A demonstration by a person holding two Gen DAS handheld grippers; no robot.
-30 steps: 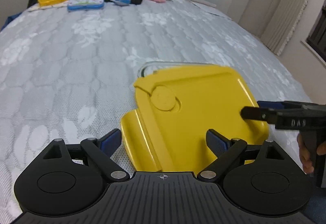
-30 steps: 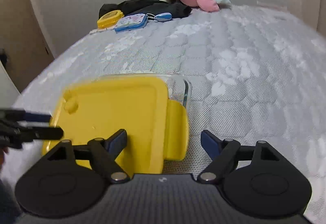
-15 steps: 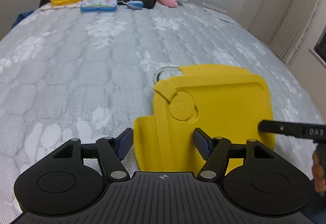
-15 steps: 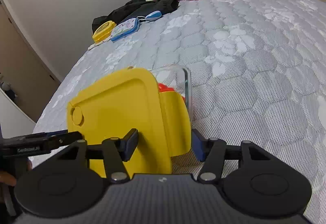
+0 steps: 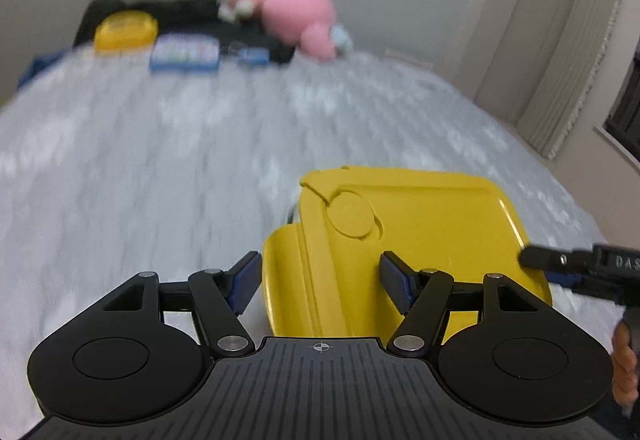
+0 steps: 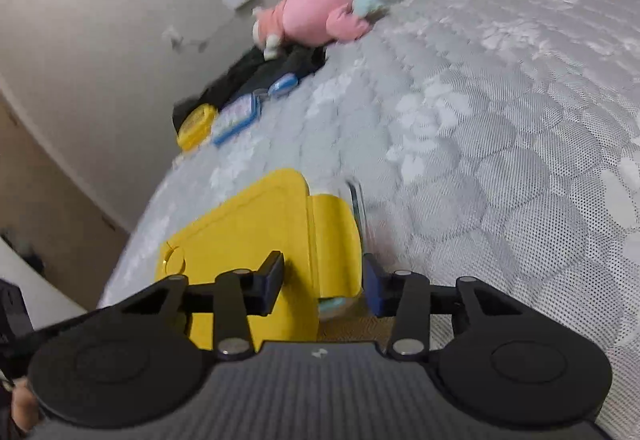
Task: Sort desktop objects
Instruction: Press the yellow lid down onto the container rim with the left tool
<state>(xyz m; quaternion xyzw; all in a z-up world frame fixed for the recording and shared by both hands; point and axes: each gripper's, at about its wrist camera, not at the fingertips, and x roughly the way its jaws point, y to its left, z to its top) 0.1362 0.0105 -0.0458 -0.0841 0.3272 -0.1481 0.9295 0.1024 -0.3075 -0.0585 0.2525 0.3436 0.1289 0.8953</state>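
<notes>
Both claws on the yellow lid

Left gripper (image 5: 320, 276) and right gripper (image 6: 323, 282), each spread around a side flap of the yellow container lid (image 5: 420, 232); long axis crosswise between them, tilted over the grey mattress (image 6: 500, 160).

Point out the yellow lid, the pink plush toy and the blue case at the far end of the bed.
yellow lid (image 5: 432, 224), left wrist view, on its flat top.
pink plush toy (image 5: 296, 10), left wrist view, on its round body.
blue case (image 5: 185, 52), left wrist view, on its patterned top face.
</notes>
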